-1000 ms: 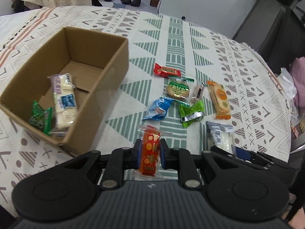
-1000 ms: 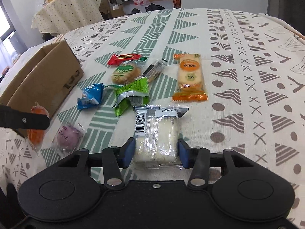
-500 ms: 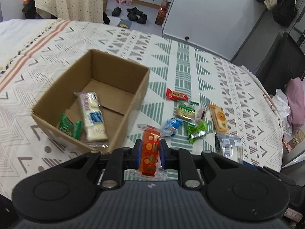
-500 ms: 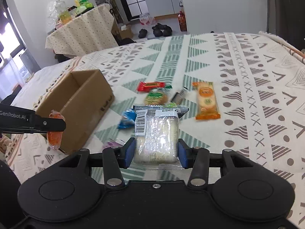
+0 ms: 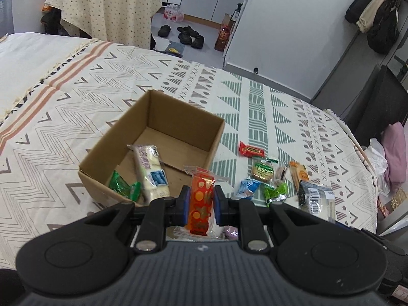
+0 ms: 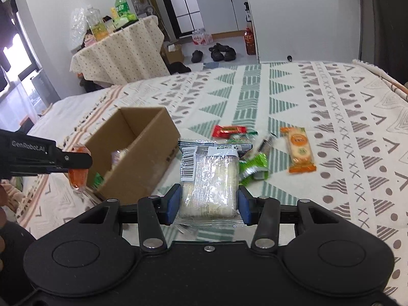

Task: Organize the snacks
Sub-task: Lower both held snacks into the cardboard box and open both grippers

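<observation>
My left gripper (image 5: 201, 205) is shut on an orange dotted snack packet (image 5: 201, 201), held above the near right corner of the cardboard box (image 5: 127, 125). The box holds a long white packet (image 5: 151, 172) and a green packet (image 5: 119, 186). My right gripper (image 6: 207, 207) is shut on a clear pack of white wafers (image 6: 209, 178), held above the cloth right of the box (image 6: 142, 142). The left gripper (image 6: 46, 156) with its orange packet (image 6: 79, 178) shows at the left of the right wrist view. Several loose snacks lie on the cloth, among them a red one (image 5: 251, 150) and an orange one (image 6: 298, 149).
The patterned cloth (image 5: 76, 94) covers the whole surface. A purple snack (image 5: 230, 230) lies under the left gripper. A second table with bottles (image 6: 117, 48) stands beyond the far edge, with shoes (image 5: 188, 34) on the floor. Pink fabric (image 5: 396, 153) lies off the right edge.
Both grippers have risen well above the cloth with their packets. The left one has moved toward the box; the snacks on the cloth look smaller and farther away.
</observation>
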### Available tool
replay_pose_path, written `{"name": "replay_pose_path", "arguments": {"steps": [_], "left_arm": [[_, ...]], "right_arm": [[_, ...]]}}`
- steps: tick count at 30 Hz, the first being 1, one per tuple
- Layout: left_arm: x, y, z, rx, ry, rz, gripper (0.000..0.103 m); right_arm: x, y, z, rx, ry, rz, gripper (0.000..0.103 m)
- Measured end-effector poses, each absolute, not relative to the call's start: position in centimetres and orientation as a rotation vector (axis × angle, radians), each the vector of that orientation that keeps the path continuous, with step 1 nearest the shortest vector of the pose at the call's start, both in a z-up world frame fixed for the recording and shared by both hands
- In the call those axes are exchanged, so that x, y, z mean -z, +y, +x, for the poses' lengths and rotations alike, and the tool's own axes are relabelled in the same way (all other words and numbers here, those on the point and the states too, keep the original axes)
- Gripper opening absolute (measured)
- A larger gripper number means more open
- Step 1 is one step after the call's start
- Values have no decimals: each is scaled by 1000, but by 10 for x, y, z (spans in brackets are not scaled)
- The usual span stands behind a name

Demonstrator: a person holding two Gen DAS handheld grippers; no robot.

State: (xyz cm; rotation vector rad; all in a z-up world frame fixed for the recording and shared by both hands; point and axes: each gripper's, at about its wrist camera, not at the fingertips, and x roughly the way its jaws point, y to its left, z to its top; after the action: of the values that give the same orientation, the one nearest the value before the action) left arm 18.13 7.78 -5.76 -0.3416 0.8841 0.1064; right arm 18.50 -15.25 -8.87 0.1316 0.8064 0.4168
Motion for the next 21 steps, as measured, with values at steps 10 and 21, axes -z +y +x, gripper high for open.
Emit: {"name": "replay_pose_path", "arguments": {"steps": [10, 21], "left_arm": [[55, 110, 180, -138, 858, -375, 18], [60, 145, 185, -172, 838, -431, 18]], "right_arm": [[75, -131, 188, -416, 775, 140, 45], [69, -94, 191, -445, 770, 136, 45]]}}
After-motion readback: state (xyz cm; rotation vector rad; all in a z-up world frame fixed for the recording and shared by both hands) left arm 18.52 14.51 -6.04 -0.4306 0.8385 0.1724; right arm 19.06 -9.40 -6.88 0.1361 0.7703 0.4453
